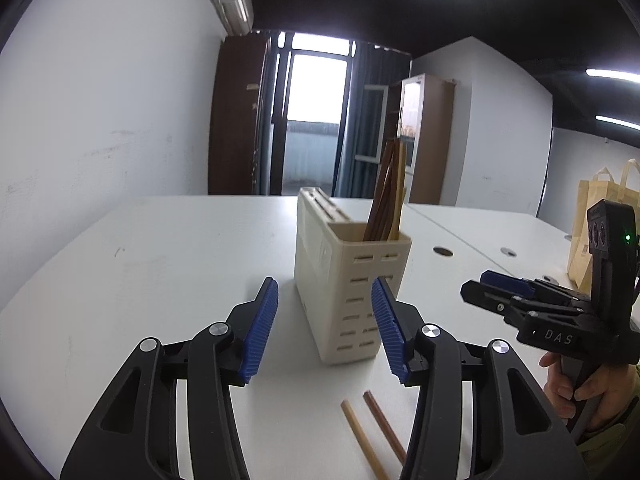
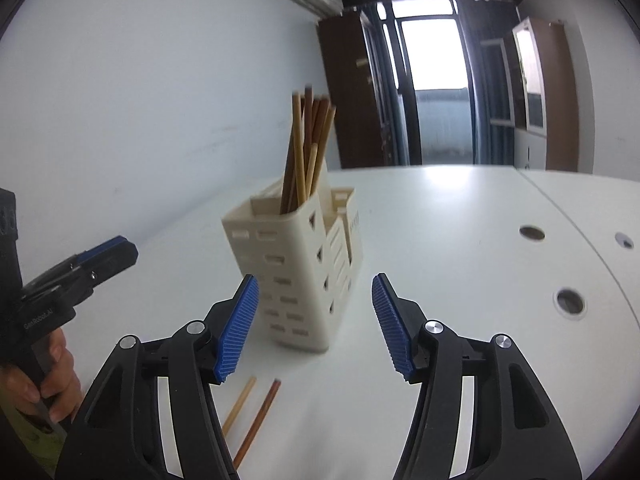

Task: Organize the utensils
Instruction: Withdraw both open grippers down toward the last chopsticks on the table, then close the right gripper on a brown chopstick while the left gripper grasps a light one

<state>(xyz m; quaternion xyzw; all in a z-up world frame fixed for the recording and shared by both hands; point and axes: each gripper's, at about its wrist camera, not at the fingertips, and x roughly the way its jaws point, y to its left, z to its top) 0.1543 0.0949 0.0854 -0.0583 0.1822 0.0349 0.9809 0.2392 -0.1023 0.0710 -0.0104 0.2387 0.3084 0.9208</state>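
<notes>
A cream slotted utensil holder (image 1: 352,280) stands on the white table and holds several wooden chopsticks (image 1: 386,192); it also shows in the right wrist view (image 2: 296,272) with its chopsticks (image 2: 306,152). Two loose chopsticks (image 1: 374,432) lie on the table in front of the holder, one light and one dark, also seen in the right wrist view (image 2: 256,416). My left gripper (image 1: 325,316) is open and empty just short of the holder. My right gripper (image 2: 316,312) is open and empty, also near the holder; it shows in the left wrist view (image 1: 486,286).
The white table (image 1: 160,260) has round cable holes (image 2: 570,302) at the right. Yellow bags (image 1: 592,216) stand at the far right. A wall runs along the table's left side, with cabinets and a window behind.
</notes>
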